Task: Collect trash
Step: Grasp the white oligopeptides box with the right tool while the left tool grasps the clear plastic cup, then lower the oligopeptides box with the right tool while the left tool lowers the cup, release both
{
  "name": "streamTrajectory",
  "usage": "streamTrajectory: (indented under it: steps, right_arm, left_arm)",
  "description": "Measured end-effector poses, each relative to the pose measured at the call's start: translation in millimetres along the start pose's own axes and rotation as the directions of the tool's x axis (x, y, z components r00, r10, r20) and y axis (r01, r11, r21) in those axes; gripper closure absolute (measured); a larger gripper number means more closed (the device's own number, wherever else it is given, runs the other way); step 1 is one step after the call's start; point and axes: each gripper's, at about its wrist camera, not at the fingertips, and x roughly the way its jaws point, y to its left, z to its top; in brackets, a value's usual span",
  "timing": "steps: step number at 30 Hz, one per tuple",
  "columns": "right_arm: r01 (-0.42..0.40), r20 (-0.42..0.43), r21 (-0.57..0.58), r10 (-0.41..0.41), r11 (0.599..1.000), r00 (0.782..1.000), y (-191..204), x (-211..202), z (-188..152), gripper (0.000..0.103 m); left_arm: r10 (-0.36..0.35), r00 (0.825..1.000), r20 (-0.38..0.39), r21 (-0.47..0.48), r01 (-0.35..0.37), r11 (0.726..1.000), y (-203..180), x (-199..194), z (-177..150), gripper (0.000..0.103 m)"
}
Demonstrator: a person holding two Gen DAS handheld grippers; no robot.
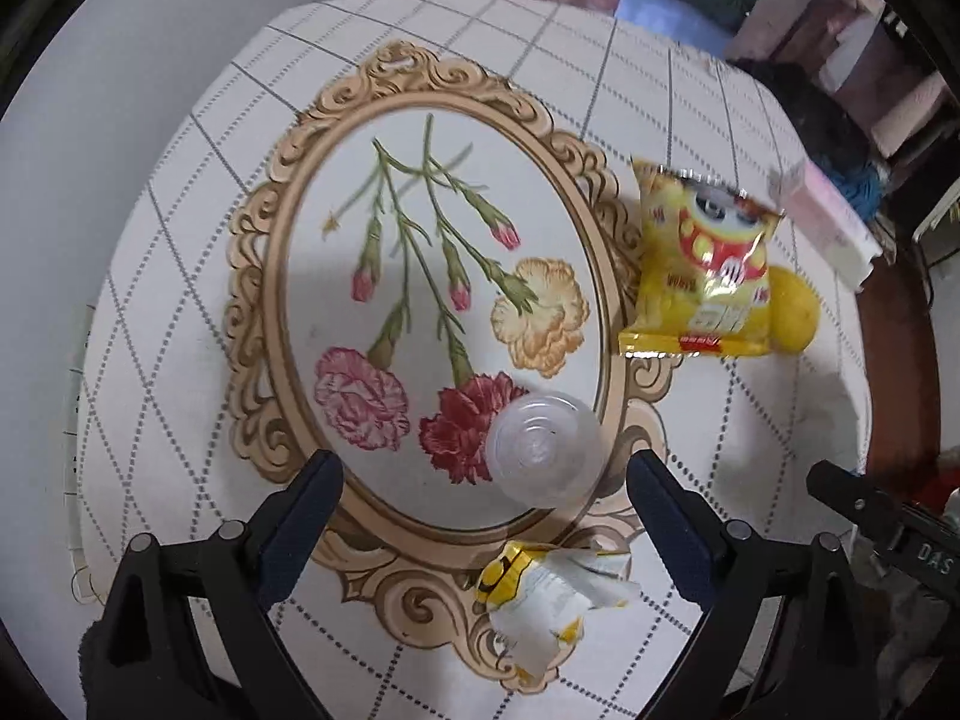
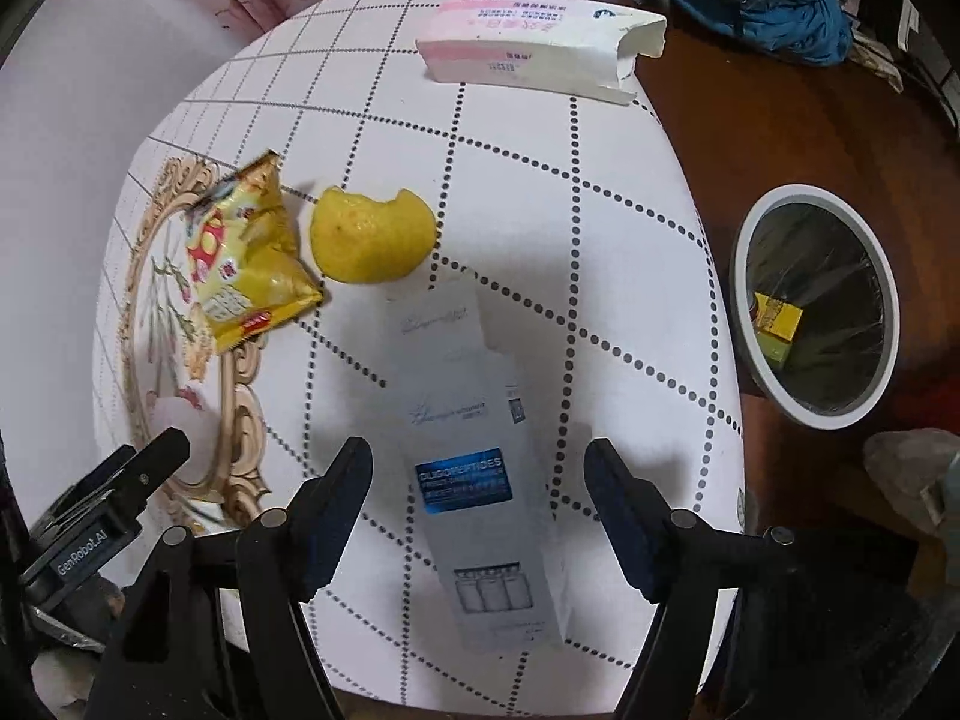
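Between the released right tool's [image 2: 477,516] fingers lay a flat white box [image 2: 480,468]; the left tool [image 1: 483,501], also released, flanked a clear plastic cup [image 1: 543,450].

Yellow snack bag [image 1: 702,276], yellow lemon [image 2: 372,237], white grid-patterned tablecloth [image 2: 540,192]

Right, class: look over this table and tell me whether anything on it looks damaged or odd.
Yes. The lemon has a piece missing from its top edge. The pink-and-white box at the far edge has a torn open end. A crumpled wrapper lies near the left tongs. A flattened white carton lies between the open right tongs.
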Motion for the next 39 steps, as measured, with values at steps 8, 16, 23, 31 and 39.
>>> streamTrajectory:
  steps: [8, 16, 23, 31, 39]
  right_arm:
    - [0.075, 0.035, -0.044, -0.073, 0.996, 0.997, 12, 8, -4, 0.032]
    - [0.215, 0.116, -0.11, -0.202, 0.97, 0.973, 26, 9, -20, 0.055]
    - [0.207, 0.14, -0.1, -0.192, 0.973, 0.971, 24, 6, -25, 0.066]
    - [0.146, 0.187, -0.06, -0.132, 0.987, 0.973, 27, -17, -30, 0.066]
    - [0.07, 0.283, -0.002, -0.067, 0.998, 0.957, 5, -69, -34, 0.066]
  left_arm:
    - [0.036, 0.999, 0.018, 0.043, -0.036, 0.998, -15, 12, 2, 0.034]
    - [0.064, 0.997, 0.048, 0.059, -0.067, 0.996, -8, 15, -2, 0.067]
    - [0.099, 0.992, 0.082, 0.072, -0.105, 0.992, -10, 12, -6, 0.067]
    - [0.121, 0.979, 0.164, 0.068, -0.133, 0.989, -20, -24, -17, 0.067]
    - [0.068, 0.965, 0.252, 0.103, -0.097, 0.99, -52, -70, -20, 0.067]
